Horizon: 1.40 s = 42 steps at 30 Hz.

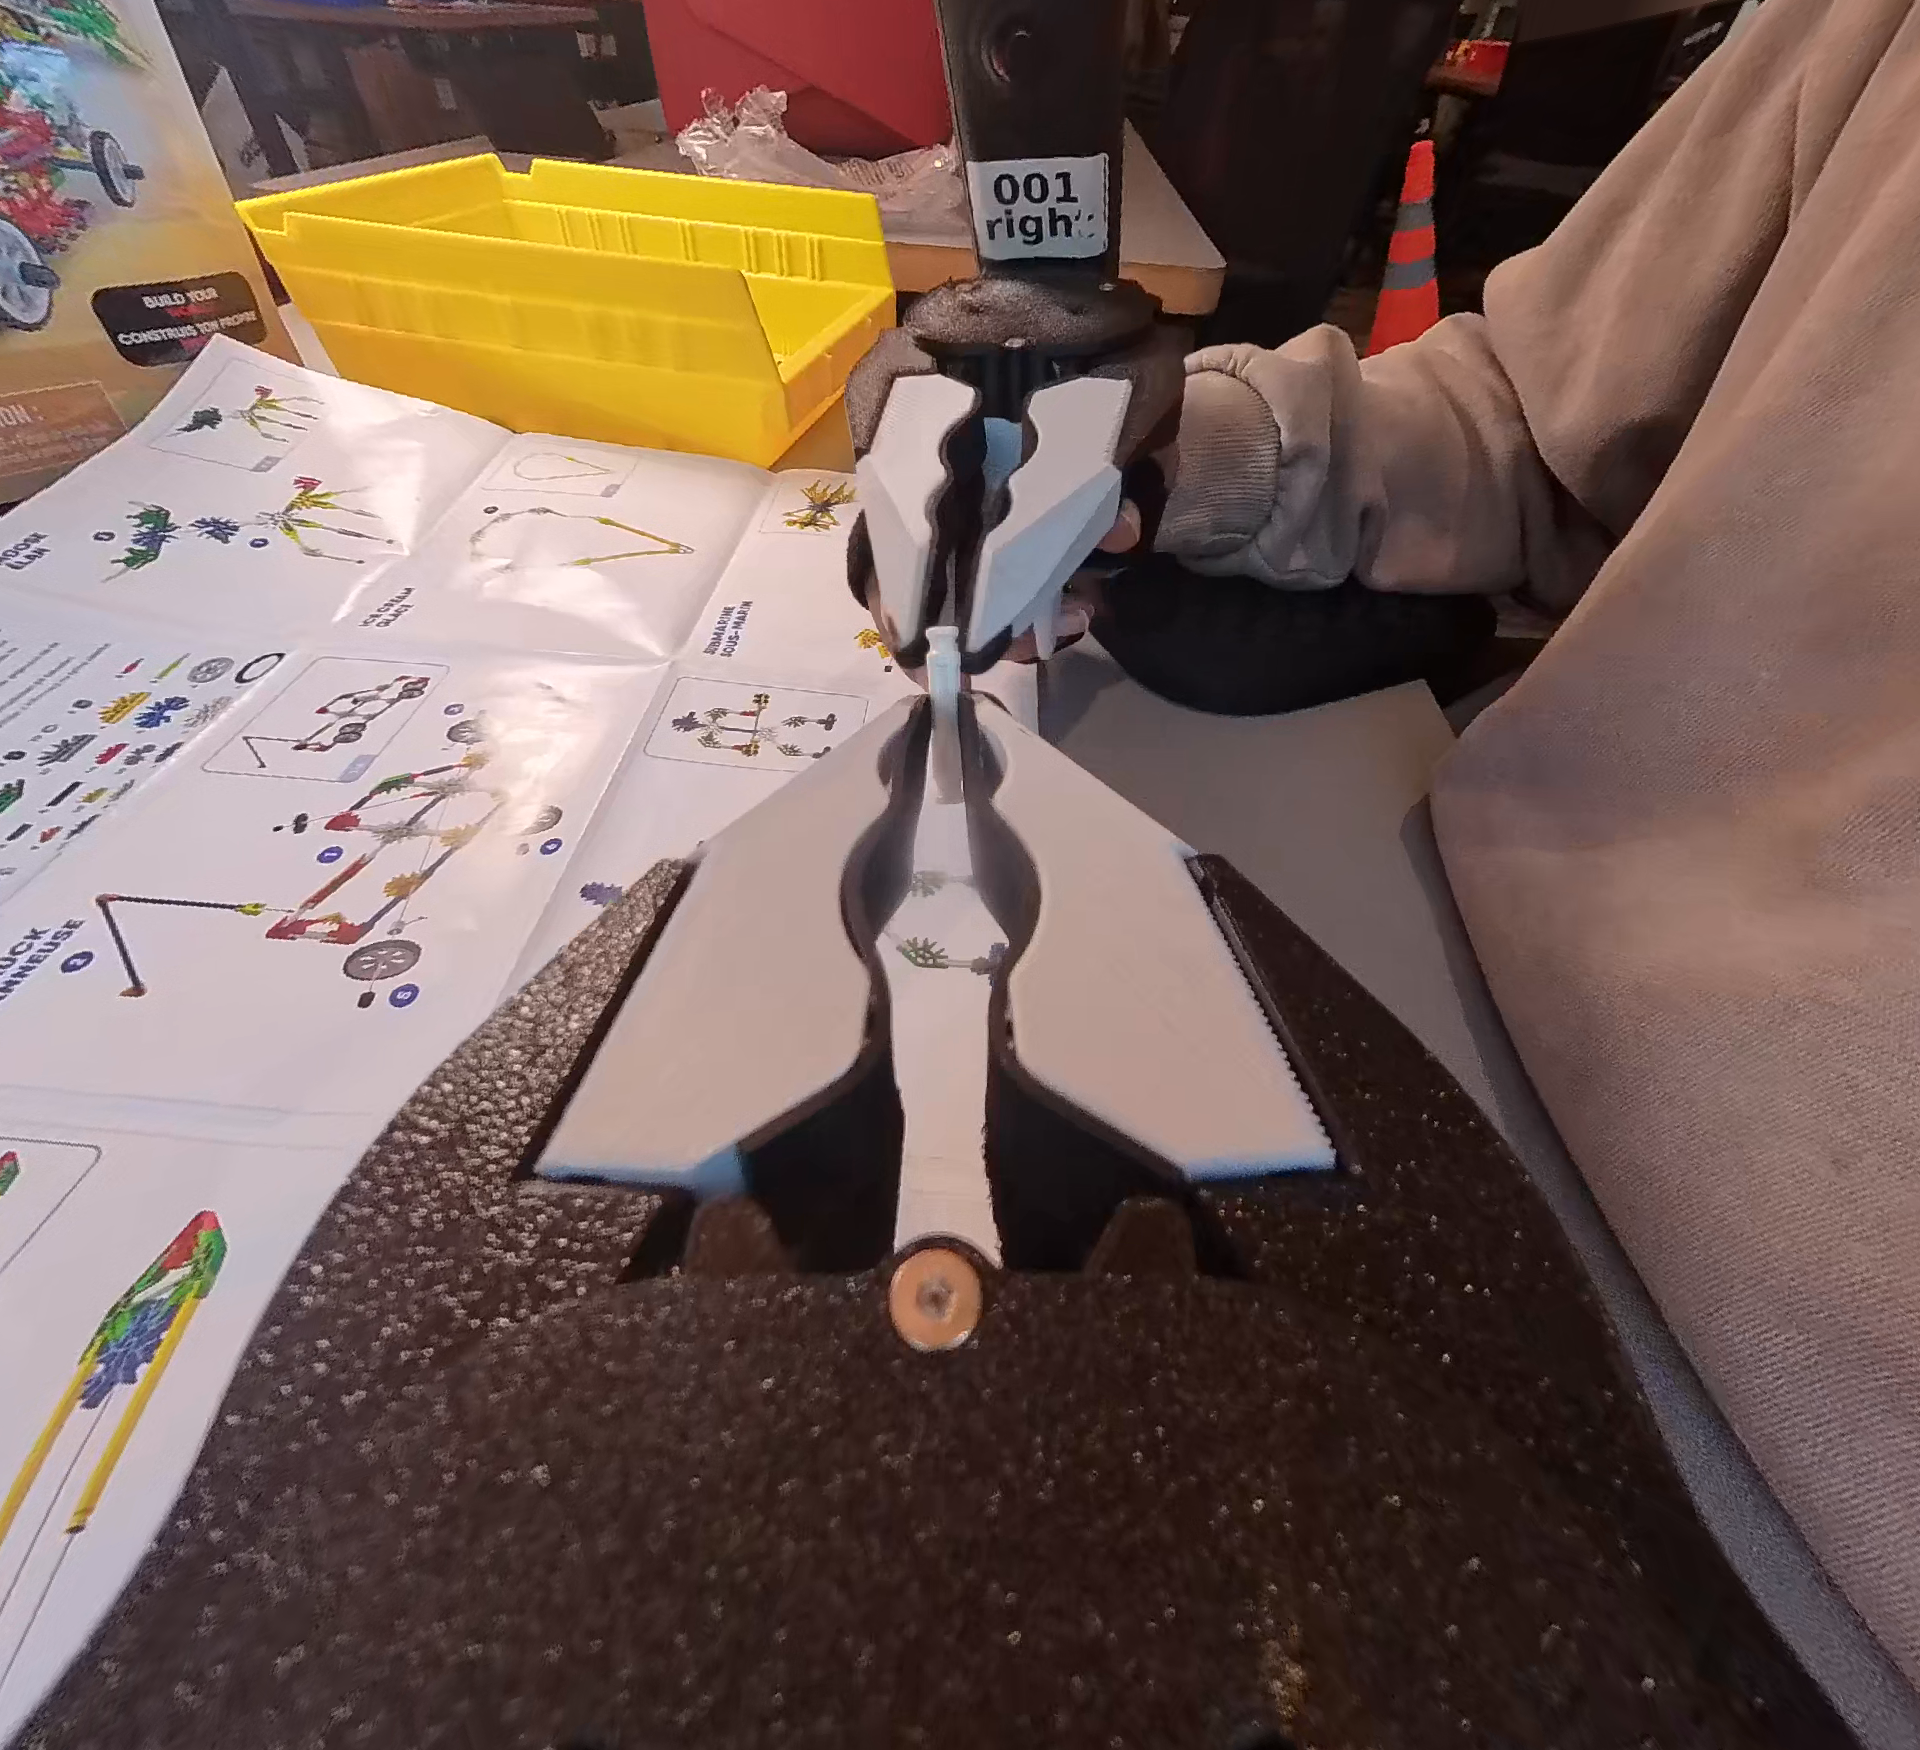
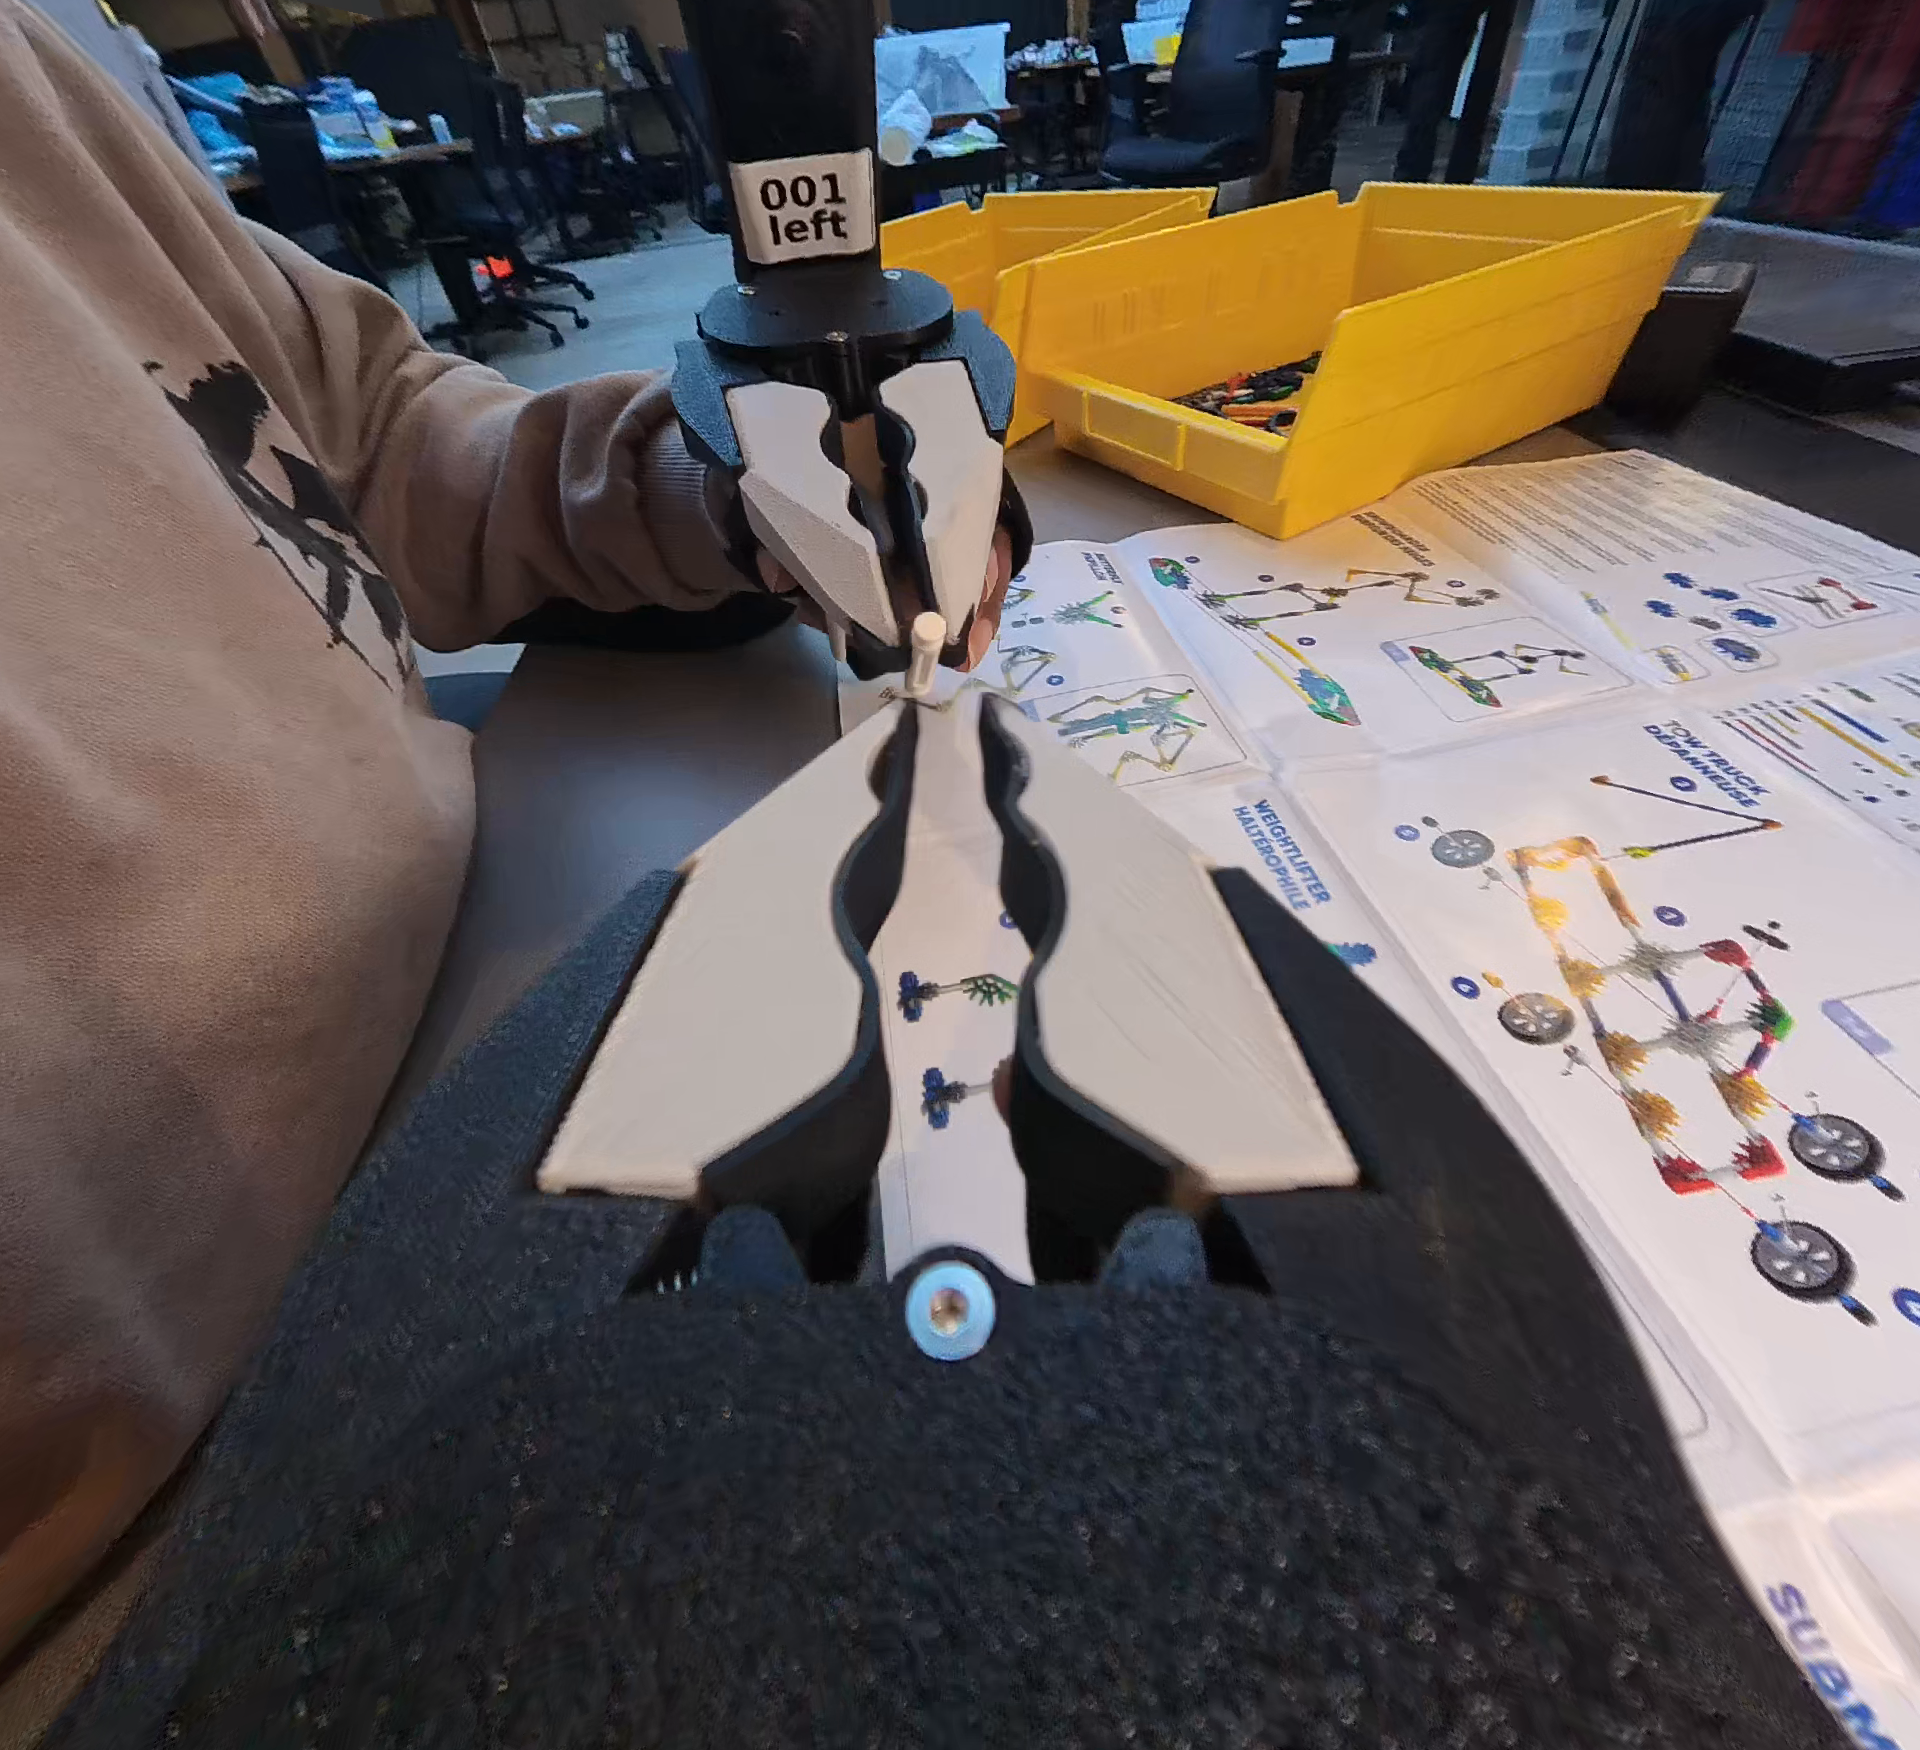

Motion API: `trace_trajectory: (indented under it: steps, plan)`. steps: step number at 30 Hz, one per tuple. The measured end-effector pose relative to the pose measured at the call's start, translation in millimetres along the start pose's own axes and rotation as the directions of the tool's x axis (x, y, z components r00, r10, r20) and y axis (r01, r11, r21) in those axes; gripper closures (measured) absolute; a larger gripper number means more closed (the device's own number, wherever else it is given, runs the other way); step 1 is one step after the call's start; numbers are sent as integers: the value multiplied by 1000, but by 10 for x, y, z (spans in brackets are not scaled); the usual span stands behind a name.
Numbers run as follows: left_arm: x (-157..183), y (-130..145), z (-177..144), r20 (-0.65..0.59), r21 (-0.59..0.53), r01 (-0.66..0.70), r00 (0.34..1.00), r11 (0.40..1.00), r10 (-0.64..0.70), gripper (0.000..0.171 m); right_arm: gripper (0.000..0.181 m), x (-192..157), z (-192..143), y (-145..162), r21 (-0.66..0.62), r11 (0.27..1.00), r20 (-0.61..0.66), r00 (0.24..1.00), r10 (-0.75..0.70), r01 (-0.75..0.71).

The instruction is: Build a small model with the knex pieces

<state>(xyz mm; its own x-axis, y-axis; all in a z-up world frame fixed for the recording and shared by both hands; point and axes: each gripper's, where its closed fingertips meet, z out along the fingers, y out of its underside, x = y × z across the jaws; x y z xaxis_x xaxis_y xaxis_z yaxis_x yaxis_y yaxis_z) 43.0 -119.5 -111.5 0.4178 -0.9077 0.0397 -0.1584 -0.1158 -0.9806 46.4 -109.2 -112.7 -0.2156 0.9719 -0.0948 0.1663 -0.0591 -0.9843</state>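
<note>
Rod (image 1: 943, 661), white, clamped in left hand-held gripper (image 1: 940, 711); right hand-held gripper (image 2: 943, 708) at its tip, grip unclear; white label (image 1: 1036, 206) each.

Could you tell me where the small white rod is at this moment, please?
The white rod is pinched at the left gripper's tips, above the instruction sheet, directly facing the right gripper tip to tip.
</note>
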Motion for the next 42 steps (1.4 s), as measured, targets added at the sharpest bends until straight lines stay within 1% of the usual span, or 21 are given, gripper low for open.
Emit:
trace_trajectory:
  steps: [1,2,3,4,6,8,10,11,13,14,20,24,29,32,35,36,37,42]
  plan:
    - [5,19,8,4,-13,-17,1000,1000,17,169,160,-16,20,22,-15,1000,5,1000,1,-1]
    - [26,34,20,-3,-22,-26,1000,999,26,169,161,-48,45,29,-18,1000,17,1000,5,-5]
    - [49,42,33,-11,-27,-30,999,999,30,169,177,-71,67,33,-21,1000,20,1000,-2,3]
    - [61,48,41,-14,-31,-36,999,999,36,169,181,-85,87,50,-33,999,18,1000,-25,26]
    - [56,57,39,-9,-38,-45,999,998,44,169,181,-116,99,93,-61,997,38,998,-48,51]
    - [23,67,23,5,-42,-47,999,998,48,169,181,-101,74,59,-37,999,39,999,-26,28]
    - [-15,79,6,23,-49,-56,998,997,57,169,181,-27,32,18,-15,1000,4,1000,-20,20]
    - [-27,84,1,28,-53,-59,998,997,60,169,179,15,14,7,-11,1000,-20,999,-26,26]
    - [-43,100,1,40,-64,-73,996,995,75,169,165,70,-1,23,-28,999,-53,998,-42,40]
    - [-43,108,6,41,-69,-80,996,994,82,169,164,69,0,34,-35,998,-56,997,-50,48]
    - [3,181,49,22,-104,-107,994,989,110,169,166,-22,68,121,-86,992,-23,995,-100,97]
    - [42,210,67,6,-118,-123,992,985,124,169,175,-80,96,113,-75,994,5,997,-82,82]
    - [55,213,74,1,-114,-121,993,986,122,168,176,-93,88,116,-76,995,18,998,-61,63]
    - [26,233,75,14,-121,-101,995,988,103,168,176,-67,88,115,-78,994,4,998,-70,70]
    - [-10,288,67,27,-145,-98,994,985,103,163,176,-55,75,60,-48,997,-4,998,-64,64]
    - [-8,287,70,26,-145,-95,995,985,100,163,176,-49,68,44,-40,997,-6,998,-61,61]
    - [-4,281,73,24,-142,-94,995,985,99,167,176,-51,66,46,-42,997,-3,998,-63,63]
    - [16,293,72,10,-159,-100,995,982,103,167,176,-71,58,73,-58,995,2,997,-79,79]
